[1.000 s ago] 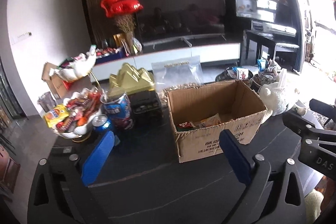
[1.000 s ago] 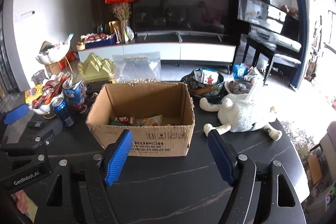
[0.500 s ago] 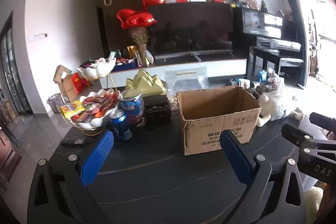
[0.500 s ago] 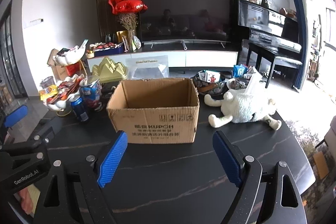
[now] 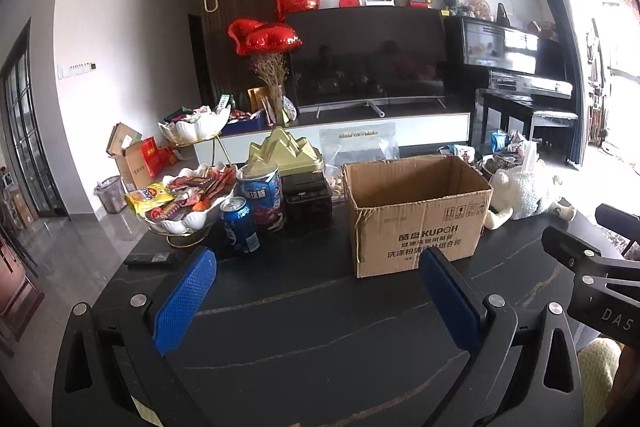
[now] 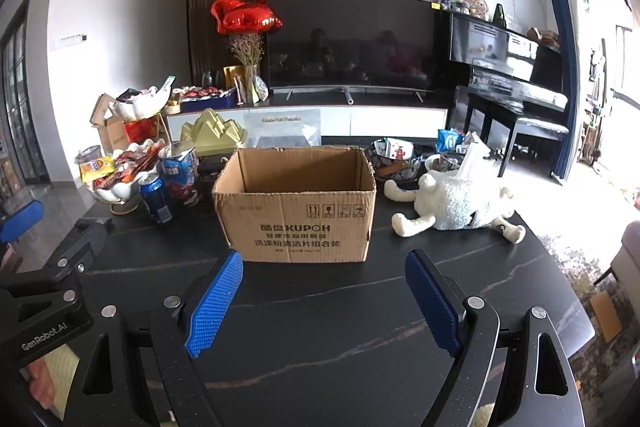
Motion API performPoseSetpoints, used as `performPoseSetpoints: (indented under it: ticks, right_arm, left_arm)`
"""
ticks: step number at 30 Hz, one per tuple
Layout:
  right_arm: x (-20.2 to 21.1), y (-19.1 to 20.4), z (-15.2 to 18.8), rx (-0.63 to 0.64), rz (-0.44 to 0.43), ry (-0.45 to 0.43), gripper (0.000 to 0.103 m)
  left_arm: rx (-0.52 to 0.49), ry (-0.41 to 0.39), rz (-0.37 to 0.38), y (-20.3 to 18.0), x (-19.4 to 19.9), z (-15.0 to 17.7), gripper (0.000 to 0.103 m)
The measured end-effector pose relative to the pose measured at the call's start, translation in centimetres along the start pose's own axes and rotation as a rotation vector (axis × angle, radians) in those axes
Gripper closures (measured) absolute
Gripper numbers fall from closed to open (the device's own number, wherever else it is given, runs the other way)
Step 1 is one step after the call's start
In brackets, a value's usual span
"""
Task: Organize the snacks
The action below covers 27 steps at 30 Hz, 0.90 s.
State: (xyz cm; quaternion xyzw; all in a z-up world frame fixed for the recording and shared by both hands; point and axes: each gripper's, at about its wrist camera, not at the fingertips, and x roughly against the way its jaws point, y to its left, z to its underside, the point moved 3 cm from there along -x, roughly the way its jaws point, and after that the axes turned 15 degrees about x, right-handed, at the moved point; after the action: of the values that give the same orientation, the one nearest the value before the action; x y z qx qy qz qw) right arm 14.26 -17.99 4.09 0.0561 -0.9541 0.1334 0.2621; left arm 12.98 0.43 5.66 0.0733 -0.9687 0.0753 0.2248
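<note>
Both pairs of jaws stand wide with nothing between them: the left gripper (image 5: 316, 301) and the right gripper (image 6: 324, 301) each show 2 blue pads spread apart over bare dark table (image 6: 320, 339). Those of the right gripper have just been opening, with no object between.

Ahead of both sits the cardboard box (image 6: 298, 211), upright, top flaps open, its long axis running left to right across the right wrist view and its printed side facing the grippers. Its contents cannot be seen from this low angle. It stands apart from both grippers, with clear tabletop between.

Each gripper points forward and slightly down toward the table, side by side; the body of the left gripper shows at the left edge of the right wrist view.

Left of the box stand a blue soda can (image 5: 240, 227), a blue tub (image 5: 262, 197) and a white shell-shaped bowl (image 5: 180, 201) heaped with snack packets. A gold mountain-shaped tin (image 5: 286, 155) sits behind them on a black box (image 5: 308, 201). Right of the box lies a white plush lamb (image 6: 460, 205), with bowls of packets (image 6: 396, 157) behind it.
</note>
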Motion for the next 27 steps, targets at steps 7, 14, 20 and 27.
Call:
performPoseSetpoints:
  ticks: [7, 14, 20, 27]
  right_arm:
    - [0.6, 0.2, 0.3, 0.003, -0.005, -0.006, 0.019]
    - [1.1, 0.1, 0.6, -0.003, -0.002, -0.013, 0.019]
    - [1.4, 0.0, 0.7, -0.007, -0.004, -0.019, 0.019]
    - [1.8, -0.2, 0.8, -0.009, -0.004, -0.024, 0.019]
  left_arm:
    - [-0.009, -0.016, 0.011, 0.0, 1.1, 0.1, 0.0]
    - [-0.013, -0.017, 0.021, -0.3, 1.4, 0.2, 0.0]
    - [-0.013, -0.021, 0.023, -0.4, 1.6, 0.2, 0.0]
    - [-0.015, -0.025, 0.026, -0.4, 1.8, 0.0, 0.0]
